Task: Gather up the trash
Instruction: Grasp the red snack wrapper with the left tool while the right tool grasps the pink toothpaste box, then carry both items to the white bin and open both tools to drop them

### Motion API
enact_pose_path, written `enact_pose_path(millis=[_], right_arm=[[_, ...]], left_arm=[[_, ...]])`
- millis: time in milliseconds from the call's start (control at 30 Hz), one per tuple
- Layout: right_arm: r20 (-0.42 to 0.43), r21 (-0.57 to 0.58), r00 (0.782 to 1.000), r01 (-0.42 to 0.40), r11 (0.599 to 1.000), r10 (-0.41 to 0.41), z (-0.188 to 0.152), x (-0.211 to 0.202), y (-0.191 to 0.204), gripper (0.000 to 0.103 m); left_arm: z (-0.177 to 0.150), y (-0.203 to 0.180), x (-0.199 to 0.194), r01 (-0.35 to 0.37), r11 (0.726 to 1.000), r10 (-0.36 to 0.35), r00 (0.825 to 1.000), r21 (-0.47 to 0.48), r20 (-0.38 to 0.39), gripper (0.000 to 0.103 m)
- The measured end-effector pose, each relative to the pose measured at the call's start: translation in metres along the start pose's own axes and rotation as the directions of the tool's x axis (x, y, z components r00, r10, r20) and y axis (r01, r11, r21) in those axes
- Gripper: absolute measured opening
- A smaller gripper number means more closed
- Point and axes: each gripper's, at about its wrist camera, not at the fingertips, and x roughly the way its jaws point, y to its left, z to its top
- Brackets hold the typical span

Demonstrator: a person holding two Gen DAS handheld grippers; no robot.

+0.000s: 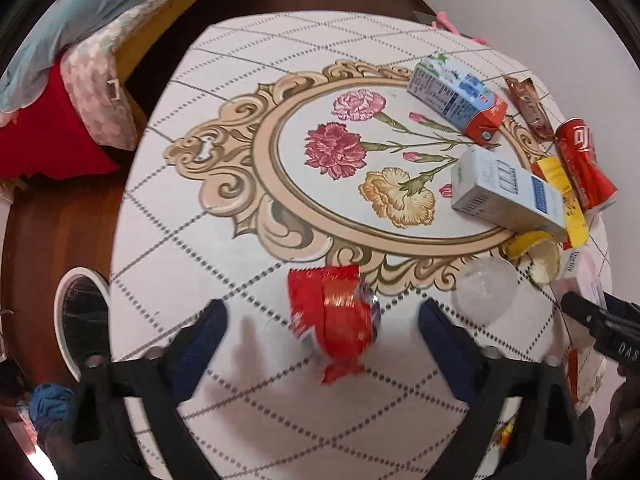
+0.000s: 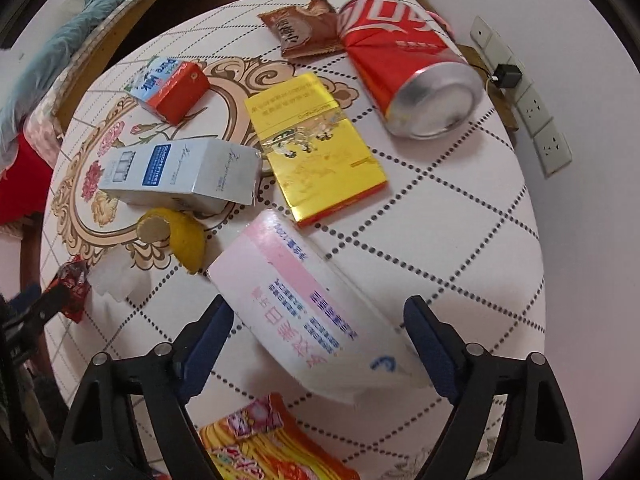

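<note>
A round table with a flowered cloth holds scattered trash. My left gripper is open, its fingers on either side of a red snack wrapper lying on the cloth. My right gripper is open around a pink and white carton lying on its side. Also on the table: a crushed red can, a yellow box, a grey box, a milk carton, a brown wrapper, a yellow lemon half and a clear plastic piece.
A white bin stands on the wooden floor left of the table. A bed with red and blue covers is at the far left. A colourful noodle packet lies at the near table edge. Wall sockets are on the right.
</note>
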Motion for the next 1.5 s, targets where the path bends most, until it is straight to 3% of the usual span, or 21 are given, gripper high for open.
enact_pose_path(millis=[67,100,233,367,600,800,933,1133,1300,1500], right_arm=[[-0.001,-0.024,1.000,0.013,1.000,-0.013,-0.001,0.005,0.006,0.081],[-0.001,-0.032,1.000,0.019,0.999,-0.019,0.000,0.006,0.008,0.077],[0.017,-0.072,0.999,0.043,0.996,-0.042,-0.005,0.001,0.013,0.067],[0.045,-0.109,0.996,0.076,0.991,-0.071,-0.014,-0.008,0.028,0.063],[0.108,-0.094,0.994,0.021,0.995,-0.011,-0.022,-0.052,0.041,0.061],[0.190,-0.060,0.976,-0.094,0.994,0.104,-0.027,-0.113,0.036,0.061],[0.237,-0.082,0.955,-0.161,0.983,0.176,-0.036,-0.145,0.060,0.061],[0.266,-0.152,0.911,-0.283,0.947,0.315,-0.069,-0.181,0.127,0.061],[0.218,-0.241,0.882,-0.366,0.899,0.417,-0.095,-0.183,0.213,0.061],[0.080,-0.326,0.879,-0.422,0.846,0.470,-0.108,-0.133,0.342,0.061]], left_arm=[[0.001,0.000,0.007,0.000,1.000,0.000,1.000,-0.008,-0.017,0.051],[0.000,0.001,0.008,0.001,1.000,-0.001,1.000,-0.011,-0.018,0.043],[-0.004,0.003,0.001,-0.014,1.000,0.014,1.000,-0.005,0.013,0.031],[-0.013,0.004,-0.019,-0.041,0.999,0.040,0.997,0.006,0.067,0.031],[-0.025,0.007,-0.078,-0.058,0.998,0.057,0.980,-0.002,0.190,0.031],[-0.034,0.019,-0.143,-0.067,0.998,0.070,0.945,-0.021,0.319,0.031],[-0.050,0.046,-0.182,-0.069,0.996,0.087,0.923,-0.061,0.375,0.031],[-0.078,0.109,-0.218,-0.070,0.987,0.123,0.902,-0.142,0.413,0.031],[-0.100,0.189,-0.232,-0.092,0.966,0.186,0.895,-0.241,0.405,0.031],[-0.122,0.306,-0.194,-0.148,0.909,0.274,0.916,-0.388,0.293,0.031]])
